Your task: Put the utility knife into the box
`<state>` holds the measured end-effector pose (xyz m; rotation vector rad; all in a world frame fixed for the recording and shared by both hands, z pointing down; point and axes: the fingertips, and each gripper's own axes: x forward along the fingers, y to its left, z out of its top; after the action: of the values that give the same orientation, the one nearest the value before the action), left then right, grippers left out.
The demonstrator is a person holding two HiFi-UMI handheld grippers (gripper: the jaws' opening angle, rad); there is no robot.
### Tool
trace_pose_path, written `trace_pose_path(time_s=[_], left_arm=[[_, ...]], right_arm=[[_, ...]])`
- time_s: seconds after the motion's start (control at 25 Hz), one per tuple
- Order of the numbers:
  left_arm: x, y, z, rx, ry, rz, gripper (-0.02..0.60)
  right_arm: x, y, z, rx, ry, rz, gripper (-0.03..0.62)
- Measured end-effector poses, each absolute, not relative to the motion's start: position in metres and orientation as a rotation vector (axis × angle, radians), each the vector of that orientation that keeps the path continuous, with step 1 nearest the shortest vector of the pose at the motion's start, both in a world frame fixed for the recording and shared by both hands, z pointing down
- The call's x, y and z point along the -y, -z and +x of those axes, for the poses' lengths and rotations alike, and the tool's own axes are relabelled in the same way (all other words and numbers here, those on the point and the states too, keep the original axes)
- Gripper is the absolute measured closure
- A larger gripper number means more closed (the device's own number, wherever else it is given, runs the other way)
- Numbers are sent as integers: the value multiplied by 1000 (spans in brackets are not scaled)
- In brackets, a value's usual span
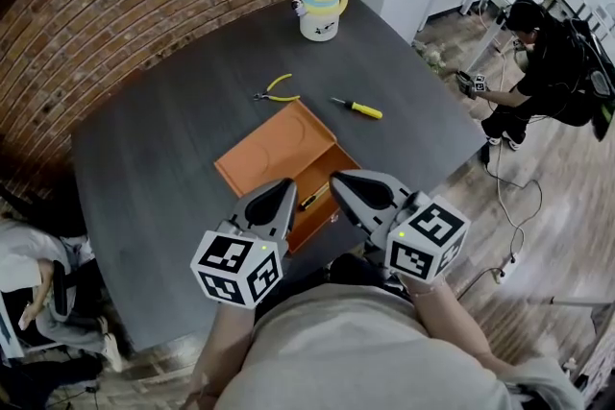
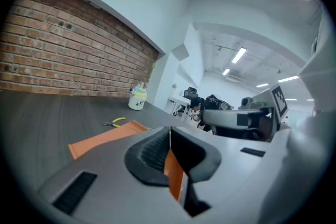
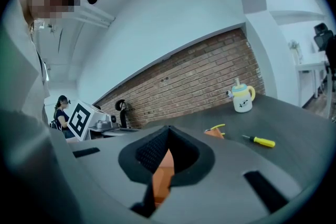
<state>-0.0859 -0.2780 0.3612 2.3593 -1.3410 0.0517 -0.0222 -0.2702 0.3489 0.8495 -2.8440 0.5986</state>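
An orange box (image 1: 272,152) lies open on the dark table (image 1: 173,158), its lid spread flat toward the far side. In its near tray lies a small dark and yellow tool (image 1: 309,200) that looks like the utility knife. My left gripper (image 1: 279,199) and right gripper (image 1: 350,187) hover side by side over the box's near edge. Both are shut with nothing between their pads. In the left gripper view the left gripper (image 2: 169,136) has its jaws pressed together, with the orange box (image 2: 105,138) beyond. The right gripper (image 3: 167,135) looks the same in its own view.
Yellow-handled pliers (image 1: 279,91) and a yellow screwdriver (image 1: 357,108) lie beyond the box. A lidded mug (image 1: 322,10) stands at the far table corner. A brick wall runs behind. One person crouches at the right (image 1: 538,43), another sits at the left (image 1: 29,274).
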Motion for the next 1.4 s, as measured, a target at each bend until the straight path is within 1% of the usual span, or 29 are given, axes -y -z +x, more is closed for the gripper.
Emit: trace_pose_path(time_s=[1.4], left_arm=[[269, -371, -71, 1248, -109, 2357, 557]], right_arm=[[259, -359, -15, 2797, -626, 821, 589]])
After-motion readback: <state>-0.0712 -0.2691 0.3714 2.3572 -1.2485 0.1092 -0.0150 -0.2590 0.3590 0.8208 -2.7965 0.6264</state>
